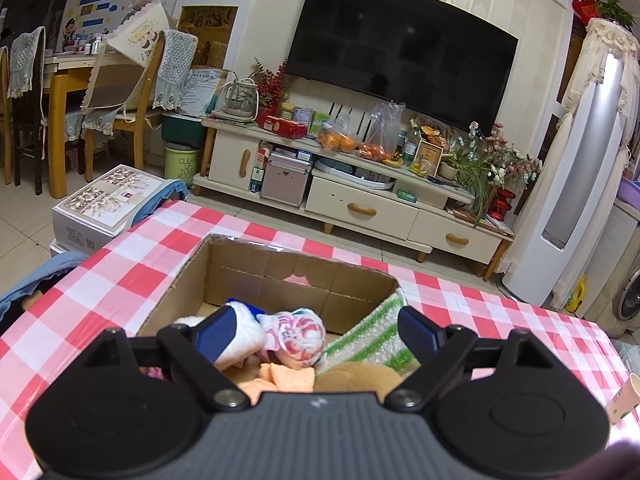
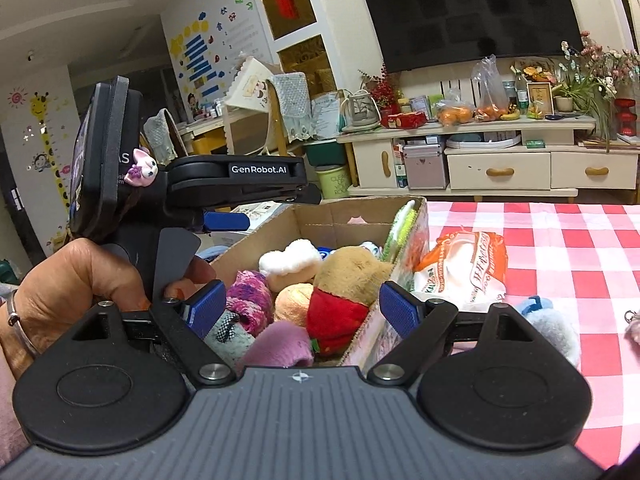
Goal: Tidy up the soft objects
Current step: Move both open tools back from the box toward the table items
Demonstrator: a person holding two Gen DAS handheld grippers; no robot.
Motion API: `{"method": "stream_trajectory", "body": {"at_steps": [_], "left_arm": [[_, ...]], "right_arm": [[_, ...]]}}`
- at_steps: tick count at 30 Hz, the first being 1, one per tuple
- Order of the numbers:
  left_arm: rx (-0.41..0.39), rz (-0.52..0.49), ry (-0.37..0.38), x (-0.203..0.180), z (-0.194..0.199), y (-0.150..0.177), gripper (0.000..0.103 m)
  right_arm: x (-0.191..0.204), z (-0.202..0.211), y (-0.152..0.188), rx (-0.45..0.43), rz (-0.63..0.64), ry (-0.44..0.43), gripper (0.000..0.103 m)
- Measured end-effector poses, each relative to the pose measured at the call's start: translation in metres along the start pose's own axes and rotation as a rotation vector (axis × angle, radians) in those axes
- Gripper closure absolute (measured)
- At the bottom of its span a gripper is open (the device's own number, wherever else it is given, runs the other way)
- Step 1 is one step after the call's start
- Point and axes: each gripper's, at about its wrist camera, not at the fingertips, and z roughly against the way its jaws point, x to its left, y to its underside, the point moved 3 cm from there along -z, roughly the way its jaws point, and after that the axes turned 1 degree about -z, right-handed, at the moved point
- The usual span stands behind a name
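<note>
A cardboard box sits on the red-checked tablecloth and holds several soft things. My left gripper hangs open over it, just above a white-and-blue plush and a pink-striped sock ball, with a green-striped cloth against the right wall. My right gripper is open at the box's near corner, above a brown bear in a red shirt, a purple-pink sock and a pink cloth. Its right finger is outside the box wall.
An orange-and-white bag and a grey-blue plush lie on the table right of the box. A hand holds the left gripper at the box's left. A paper cup stands at the right edge. A TV cabinet stands beyond the table.
</note>
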Motion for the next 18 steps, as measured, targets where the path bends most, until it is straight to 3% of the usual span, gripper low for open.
{"method": "stream_trajectory", "body": {"at_steps": [18], "left_arm": [[0.002,-0.067,0.042,-0.040,-0.003,0.009,0.012]], "right_arm": [[-0.022,0.022,0.008,-0.005,-0.040,0.064,0.000]]}}
